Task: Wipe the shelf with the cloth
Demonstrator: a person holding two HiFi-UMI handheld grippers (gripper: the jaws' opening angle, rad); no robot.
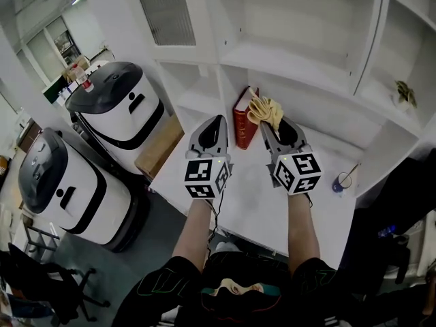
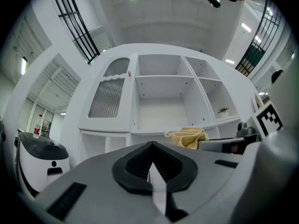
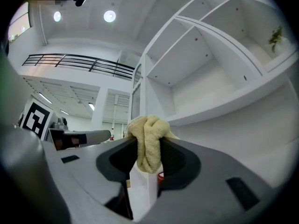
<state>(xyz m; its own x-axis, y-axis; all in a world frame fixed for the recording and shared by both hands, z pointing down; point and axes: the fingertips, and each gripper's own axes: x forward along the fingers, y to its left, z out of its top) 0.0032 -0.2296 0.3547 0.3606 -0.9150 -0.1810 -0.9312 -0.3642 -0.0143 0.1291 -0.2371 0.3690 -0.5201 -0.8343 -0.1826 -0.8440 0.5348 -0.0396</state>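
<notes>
Hidden/unclear first: the red book (image 1: 242,125) stands upright on the counter (image 1: 272,206) between the two gripper tips. In head view the tips cover its lower part. The right gripper view catches only a red sliver of it below the fingers (image 3: 176,160). The shelf (image 1: 293,61) has its upper bays cut off at the top of head view. Can't tell whether the cloth touches any shelf board. It sits in front of the lower bay, just above the book's top.

Pose: both forearms reach forward side by side over the counter, marker cubes up, tips aimed at the shelf. The left gripper (image 1: 216,120) is just left of the book and the right gripper (image 1: 267,120) just right of it.

Fingers: the left pair is pressed together with nothing between. The right pair is clamped on the yellow cloth (image 1: 266,107), which sticks out past the tips as a bunched wad.

View diffs: the left gripper view shows the full shelf front, with the cloth and right gripper off to its right. Only head view shows the cardboard box (image 1: 159,148) at the counter's left edge and the small blue cup (image 1: 337,184) on the counter at right.
</notes>
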